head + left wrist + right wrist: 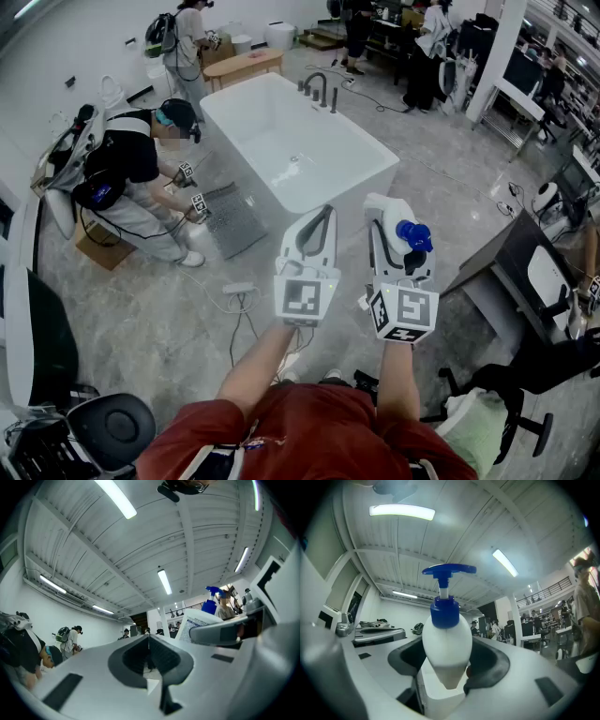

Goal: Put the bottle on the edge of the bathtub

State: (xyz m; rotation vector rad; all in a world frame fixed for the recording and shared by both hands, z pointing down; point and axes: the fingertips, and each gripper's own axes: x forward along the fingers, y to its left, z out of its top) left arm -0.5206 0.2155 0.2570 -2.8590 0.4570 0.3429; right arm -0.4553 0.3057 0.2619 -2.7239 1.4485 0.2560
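A white bottle with a blue pump top [413, 234] stands upright between the jaws of my right gripper [401, 232], which is shut on its body. In the right gripper view the bottle [446, 644] fills the middle, its pump [449, 570] pointing at the ceiling. My left gripper [321, 217] is held beside it at the same height, jaws together and nothing in them. The left gripper view also catches the bottle [212, 603] off to its right. The white bathtub [364, 178] lies ahead on the floor, its near corner just beyond both grippers.
A black faucet [317, 87] stands at the tub's far end. A crouching person [131, 178] works by a grey mat [230, 217] left of the tub. A cable and plug strip [239, 291] lie on the floor. A dark desk [511, 258] and chairs stand at right.
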